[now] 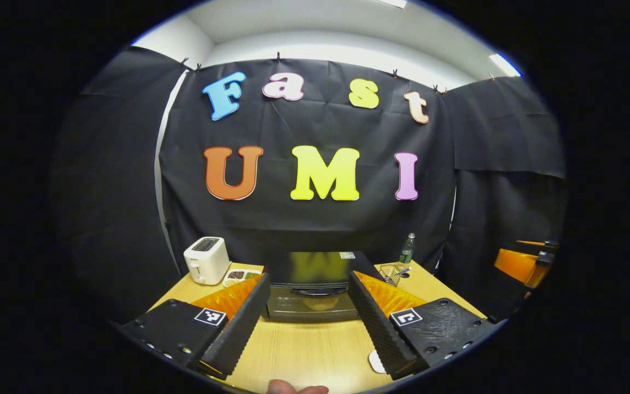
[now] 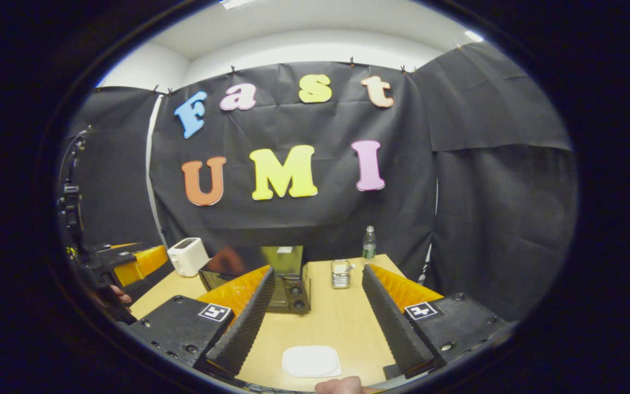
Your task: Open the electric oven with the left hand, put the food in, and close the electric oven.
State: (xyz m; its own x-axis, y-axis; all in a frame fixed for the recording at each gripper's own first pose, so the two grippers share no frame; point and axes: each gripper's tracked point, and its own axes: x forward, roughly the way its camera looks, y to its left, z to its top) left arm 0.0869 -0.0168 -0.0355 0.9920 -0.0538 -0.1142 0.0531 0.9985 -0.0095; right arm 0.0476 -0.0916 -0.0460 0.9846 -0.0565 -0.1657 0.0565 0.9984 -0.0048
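Electric oven (image 1: 311, 295) closed between parted left gripper (image 1: 308, 320) fingers.

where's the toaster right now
The white toaster stands at the table's back left corner, left of the black oven, with a small food tray between them in the left gripper view.

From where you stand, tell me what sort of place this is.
Probably a staged kitchen booth for recording, not a real kitchen: a wooden table walled in by black cloth, carrying a black electric oven, a white toaster and a water bottle.
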